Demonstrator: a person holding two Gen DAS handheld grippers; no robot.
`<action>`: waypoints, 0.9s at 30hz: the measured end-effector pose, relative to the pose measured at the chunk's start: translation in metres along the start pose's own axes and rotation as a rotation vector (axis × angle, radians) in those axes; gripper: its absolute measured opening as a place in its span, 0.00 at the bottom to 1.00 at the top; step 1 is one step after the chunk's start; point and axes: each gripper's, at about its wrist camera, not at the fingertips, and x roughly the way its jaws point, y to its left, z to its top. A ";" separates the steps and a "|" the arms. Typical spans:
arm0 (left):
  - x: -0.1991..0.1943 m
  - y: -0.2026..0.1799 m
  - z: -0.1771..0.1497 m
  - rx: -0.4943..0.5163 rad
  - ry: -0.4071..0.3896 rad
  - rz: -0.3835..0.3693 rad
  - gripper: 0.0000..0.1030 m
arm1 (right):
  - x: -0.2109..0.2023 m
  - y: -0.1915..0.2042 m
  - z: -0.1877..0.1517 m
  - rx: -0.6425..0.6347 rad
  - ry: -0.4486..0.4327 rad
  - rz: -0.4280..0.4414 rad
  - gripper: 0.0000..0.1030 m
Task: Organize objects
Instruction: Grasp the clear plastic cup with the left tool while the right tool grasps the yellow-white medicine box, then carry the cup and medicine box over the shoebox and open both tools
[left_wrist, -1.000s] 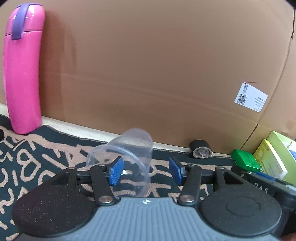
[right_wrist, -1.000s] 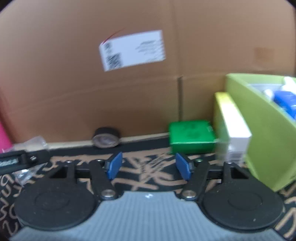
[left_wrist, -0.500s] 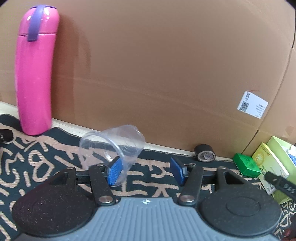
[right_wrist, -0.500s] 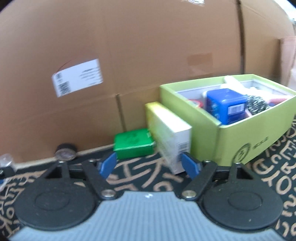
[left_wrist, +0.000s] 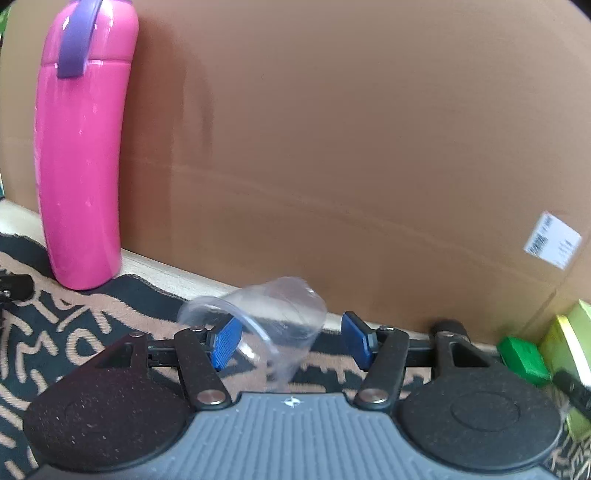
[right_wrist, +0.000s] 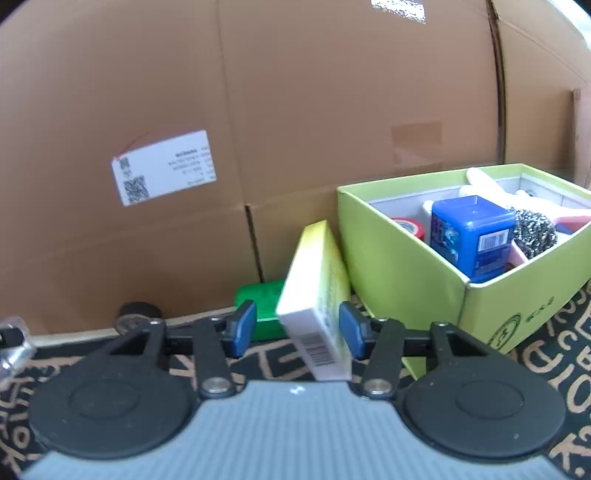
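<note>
A clear plastic cup (left_wrist: 273, 321) lies tilted on its side on the patterned mat, between the blue pads of my open left gripper (left_wrist: 291, 341); whether the pads touch it I cannot tell. A yellow-and-white box (right_wrist: 319, 295) leans against a lime green box (right_wrist: 424, 273) and sits between the pads of my open right gripper (right_wrist: 299, 328), with a gap on each side. The green box holds a blue container (right_wrist: 472, 236), a steel scourer (right_wrist: 533, 232) and a red tape roll (right_wrist: 408, 227).
A tall pink bottle (left_wrist: 83, 147) stands at the left against the cardboard wall (left_wrist: 351, 147). A small green box (right_wrist: 260, 301) and a black roll (right_wrist: 135, 315) lie by the wall's foot. The green box also shows in the left wrist view (left_wrist: 522, 354).
My left gripper has shifted left so the cup lies between its pads. My right gripper has swung right and closed in until the yellow-and-white box stands between its pads.
</note>
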 end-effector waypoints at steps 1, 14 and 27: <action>0.004 0.000 0.002 -0.009 0.007 -0.004 0.57 | 0.003 0.000 0.001 -0.005 0.014 0.007 0.45; -0.040 -0.042 -0.024 0.150 0.107 -0.194 0.03 | -0.034 -0.033 -0.007 -0.144 0.032 0.220 0.18; -0.106 -0.104 -0.116 0.266 0.236 -0.390 0.23 | -0.158 -0.101 -0.036 -0.359 0.143 0.413 0.33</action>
